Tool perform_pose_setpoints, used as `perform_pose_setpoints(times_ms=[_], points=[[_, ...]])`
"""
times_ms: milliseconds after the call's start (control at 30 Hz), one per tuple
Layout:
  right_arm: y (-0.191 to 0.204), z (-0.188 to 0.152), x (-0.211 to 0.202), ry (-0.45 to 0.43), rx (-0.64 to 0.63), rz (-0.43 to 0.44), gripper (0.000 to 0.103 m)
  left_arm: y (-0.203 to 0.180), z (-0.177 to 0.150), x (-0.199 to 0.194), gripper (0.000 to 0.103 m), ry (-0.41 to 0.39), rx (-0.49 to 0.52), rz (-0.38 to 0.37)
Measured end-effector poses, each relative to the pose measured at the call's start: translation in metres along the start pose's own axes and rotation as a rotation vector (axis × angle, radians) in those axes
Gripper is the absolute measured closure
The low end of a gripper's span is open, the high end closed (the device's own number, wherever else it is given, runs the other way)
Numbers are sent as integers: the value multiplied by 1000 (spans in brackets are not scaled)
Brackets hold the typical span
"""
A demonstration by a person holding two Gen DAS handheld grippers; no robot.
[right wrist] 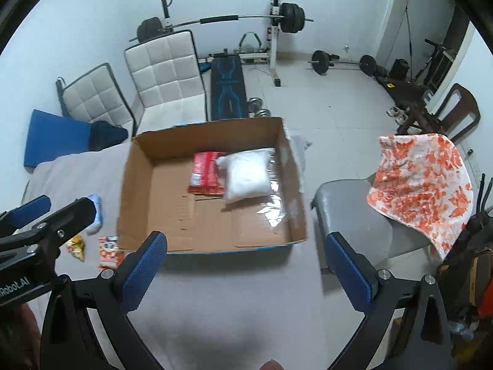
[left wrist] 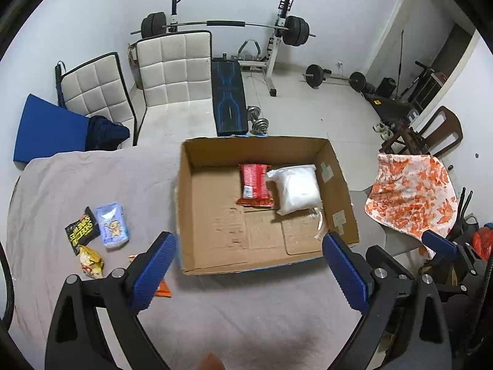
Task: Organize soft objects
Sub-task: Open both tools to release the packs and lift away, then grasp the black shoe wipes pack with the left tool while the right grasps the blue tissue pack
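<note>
Both your grippers hang wide apart and empty above the near edge of the cloth-covered table: left gripper, right gripper. The cardboard box already holds a red packet and a white bag toward its far right corner. Four small packets lie near the left edge: black, pale blue, yellow, orange. They look light, crinkly and slippery; pinch each across its flat middle, gently.

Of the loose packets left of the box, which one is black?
The black packet with yellow lettering, leftmost of the group, touching the light blue packet; the yellow one lies nearer the camera.
</note>
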State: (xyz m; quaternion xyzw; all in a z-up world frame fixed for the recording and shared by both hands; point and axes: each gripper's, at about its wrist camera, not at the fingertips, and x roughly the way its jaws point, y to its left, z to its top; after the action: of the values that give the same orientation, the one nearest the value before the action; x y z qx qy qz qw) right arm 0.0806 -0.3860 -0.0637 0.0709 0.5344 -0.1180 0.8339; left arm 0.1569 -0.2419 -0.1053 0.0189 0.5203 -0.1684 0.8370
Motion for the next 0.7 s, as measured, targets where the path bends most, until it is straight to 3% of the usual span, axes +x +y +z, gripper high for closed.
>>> perform_pose_setpoints(times_ms=[167,300,533,700], points=[[57,3,6,32,-26,72,0,38,-2,-10,6,0,-22,9],[125,4,30,97,-78,143,0,92,-3,-17,6,19,-46,46],[266,0,105,250,-216,240,0,238,-18,-9,6,77,-130,205],[351,-10,183,365,-281,223,0,326,-29,33,6,177,-151,307]])
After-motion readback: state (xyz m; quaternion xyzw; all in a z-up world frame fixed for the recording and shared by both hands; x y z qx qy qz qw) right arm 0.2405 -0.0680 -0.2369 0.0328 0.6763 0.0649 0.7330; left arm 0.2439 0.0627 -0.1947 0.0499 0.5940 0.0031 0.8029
